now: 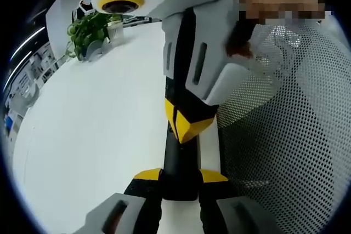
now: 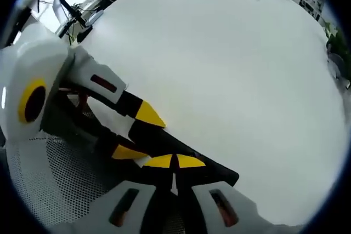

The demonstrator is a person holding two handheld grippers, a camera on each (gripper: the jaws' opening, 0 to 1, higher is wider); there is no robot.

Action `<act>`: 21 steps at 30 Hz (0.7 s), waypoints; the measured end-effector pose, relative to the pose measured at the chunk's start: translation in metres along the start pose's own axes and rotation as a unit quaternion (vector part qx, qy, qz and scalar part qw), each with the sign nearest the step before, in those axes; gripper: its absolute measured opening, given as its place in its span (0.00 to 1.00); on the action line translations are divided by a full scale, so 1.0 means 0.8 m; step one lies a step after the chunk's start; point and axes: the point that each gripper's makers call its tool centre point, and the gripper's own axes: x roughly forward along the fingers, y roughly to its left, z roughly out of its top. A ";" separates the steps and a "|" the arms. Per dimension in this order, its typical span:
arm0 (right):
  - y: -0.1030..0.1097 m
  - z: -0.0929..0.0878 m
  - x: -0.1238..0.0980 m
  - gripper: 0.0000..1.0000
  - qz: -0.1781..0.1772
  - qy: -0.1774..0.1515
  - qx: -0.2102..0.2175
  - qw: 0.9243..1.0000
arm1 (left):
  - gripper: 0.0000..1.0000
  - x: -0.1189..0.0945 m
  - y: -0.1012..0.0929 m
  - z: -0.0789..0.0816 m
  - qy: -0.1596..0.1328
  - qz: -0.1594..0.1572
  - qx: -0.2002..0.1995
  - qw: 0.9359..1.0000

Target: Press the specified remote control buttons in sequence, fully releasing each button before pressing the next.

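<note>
A long black remote control (image 1: pixel 180 160) is held out over the edge of the white table (image 1: pixel 98 135). My left gripper (image 1: pixel 181 176) is shut on its near end, one yellow tip on each side. From above, my right gripper (image 1: pixel 184 123) comes down with its yellow tips together, touching the remote's upper face. In the right gripper view my right gripper (image 2: pixel 175 161) is shut, its tips resting on the remote (image 2: pixel 216 172). My left gripper (image 2: pixel 138 133) enters from the left and clamps the remote's sides. The buttons are hidden.
A green potted plant (image 1: pixel 90 30) stands at the far end of the table. A mesh chair back (image 1: pixel 285 135) lies right beside the grippers, also seen as the mesh chair back (image 2: pixel 49 182). Desks and equipment (image 2: pixel 98 4) stand beyond the table's far edge.
</note>
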 end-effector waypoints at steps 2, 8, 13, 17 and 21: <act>0.001 0.000 0.000 0.00 -0.001 0.000 -0.001 1.000 | 0.25 0.000 0.000 0.000 0.002 0.000 0.000 1.000; -0.001 -0.001 -0.001 0.00 0.014 -0.004 0.024 1.000 | 0.24 0.000 0.000 0.000 0.002 0.001 -0.002 1.000; -0.002 0.001 -0.004 0.00 0.010 -0.013 0.025 1.000 | 0.24 0.000 0.000 0.000 0.002 0.001 -0.001 1.000; 0.005 0.006 -0.004 0.00 0.020 -0.016 0.024 0.999 | 0.24 -0.001 0.000 0.000 0.002 0.000 -0.001 1.000; 0.012 0.009 -0.003 0.00 0.029 -0.017 0.025 0.999 | 0.24 0.000 0.000 0.000 0.002 0.001 -0.001 1.000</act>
